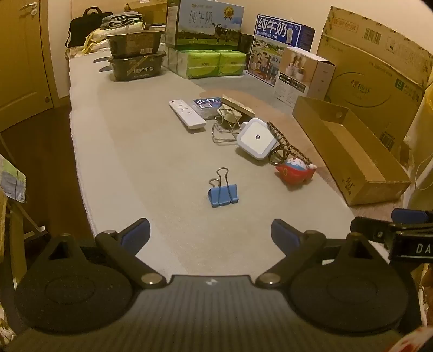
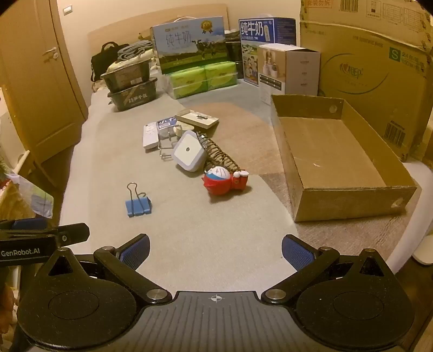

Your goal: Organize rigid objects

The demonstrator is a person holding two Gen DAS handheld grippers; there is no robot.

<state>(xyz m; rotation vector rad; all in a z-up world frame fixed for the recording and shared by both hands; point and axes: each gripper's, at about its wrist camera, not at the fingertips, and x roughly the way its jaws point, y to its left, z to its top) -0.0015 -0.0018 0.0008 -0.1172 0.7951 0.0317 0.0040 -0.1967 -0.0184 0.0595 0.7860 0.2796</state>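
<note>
A blue binder clip (image 1: 223, 191) (image 2: 137, 203) lies on the grey mat, nearest both grippers. Behind it lie a red and blue toy figure (image 1: 296, 170) (image 2: 224, 178), a brown spiral hair clip (image 1: 286, 146) (image 2: 220, 154), a white square night light (image 1: 257, 138) (image 2: 188, 150), a metal clip (image 1: 226, 127), a white remote (image 1: 186, 113) (image 2: 150, 135) and a flat tray box (image 2: 197, 119). My left gripper (image 1: 210, 234) is open and empty, short of the binder clip. My right gripper (image 2: 215, 250) is open and empty, to the right of the binder clip.
An open, empty cardboard box (image 1: 351, 151) (image 2: 338, 157) stands at the right. Milk cartons (image 1: 205, 24), green tissue packs (image 2: 203, 78), dark food trays (image 1: 135, 58) and a large carton (image 2: 373, 62) line the back. The mat's left edge drops to the floor (image 1: 40, 151).
</note>
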